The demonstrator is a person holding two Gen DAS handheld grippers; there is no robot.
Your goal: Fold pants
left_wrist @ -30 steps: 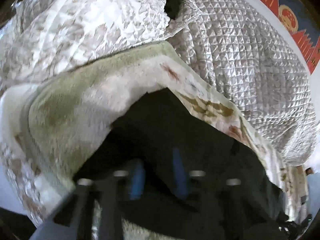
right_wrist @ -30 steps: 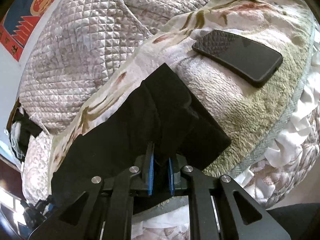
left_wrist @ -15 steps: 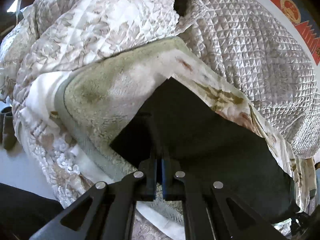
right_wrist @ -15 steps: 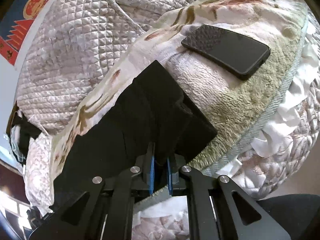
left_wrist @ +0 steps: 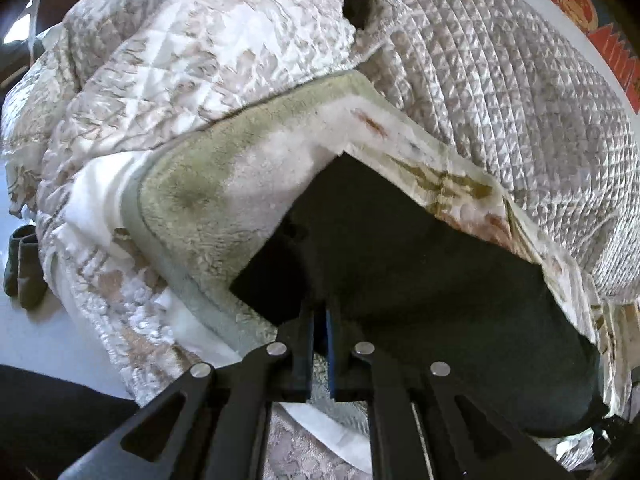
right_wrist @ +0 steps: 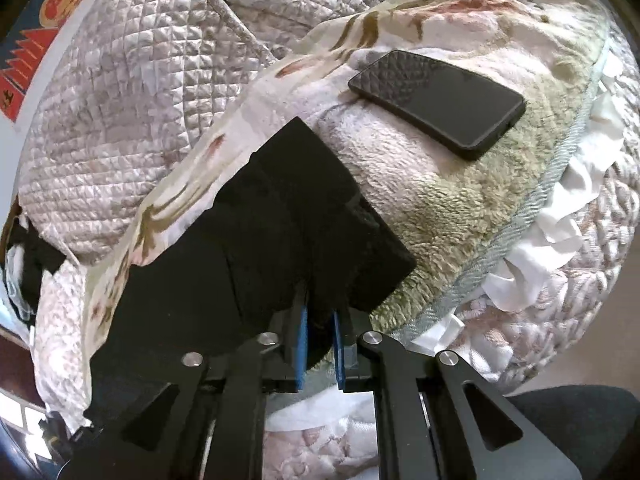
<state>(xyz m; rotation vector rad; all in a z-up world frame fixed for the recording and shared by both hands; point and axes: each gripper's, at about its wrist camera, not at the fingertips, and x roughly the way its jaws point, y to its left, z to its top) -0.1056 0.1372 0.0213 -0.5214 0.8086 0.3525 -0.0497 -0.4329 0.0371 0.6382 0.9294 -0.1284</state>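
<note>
Since both grips share near hem for even fold: left tongs [left_wrist: 320, 332] nearly closed, pinching black pants [left_wrist: 420, 272] on fleece blanket [left_wrist: 208, 200]; right tongs [right_wrist: 320, 320] clamped likewise; phone [right_wrist: 436, 102] beyond, apart.

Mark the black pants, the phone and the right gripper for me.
black pants [right_wrist: 280, 216]: right wrist view, middle of the folded cloth.
phone [right_wrist: 440, 100]: right wrist view, screen centre.
right gripper [right_wrist: 320, 332]: right wrist view, between the fingertips.
</note>
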